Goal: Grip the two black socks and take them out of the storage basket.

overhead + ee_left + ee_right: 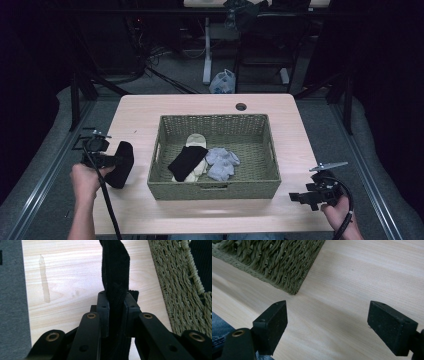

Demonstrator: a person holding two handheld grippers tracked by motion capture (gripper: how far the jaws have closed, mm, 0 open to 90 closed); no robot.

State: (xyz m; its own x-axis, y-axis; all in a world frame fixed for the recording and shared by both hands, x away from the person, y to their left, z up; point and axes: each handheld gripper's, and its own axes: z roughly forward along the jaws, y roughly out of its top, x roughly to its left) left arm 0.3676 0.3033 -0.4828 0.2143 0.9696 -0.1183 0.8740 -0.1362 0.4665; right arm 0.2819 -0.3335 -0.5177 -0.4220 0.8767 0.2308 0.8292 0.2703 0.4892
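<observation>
- My left claw [116, 305] is clamped on a black sock [115, 275] — the cloth is pinched flat between the two pads and stands up and away from them as a long dark strip.
- That is the relation my coming move turns on: the sock's long axis runs straight out ahead of the left claw, along the line of the jaws, not across them, so whichever way I swing the claw, the free end leads.
- In the high view the left claw [111, 161] sits low over the bench [135, 112], and the sock [121, 165] bunches just ahead of it, its lower end at or very near the wood; I cannot tell whether it touches.
- The basket [215, 189] lies just beyond the sock, on the side the claw points to. In the left gripper view its woven wall [175, 285] runs close along one side of the held strip, apart from it.
- Inside the basket, further ahead of the left claw, lie another black sock [187, 161], a cream sock [196, 141] partly under it, and a grey bundle [222, 163] beside them.
- My right claw [299, 197] stands with its jaws wide apart and nothing between them, hanging over bare bench with the basket's near corner [294, 291] ahead of it.
- My left hand [86, 181] is plainly the nearer one to the sock — it already has it; the right claw is well apart, on the basket's far side.
- My judgement: whether I lay this sock on the bench or carry it over the rim, the left claw does it alone.
</observation>
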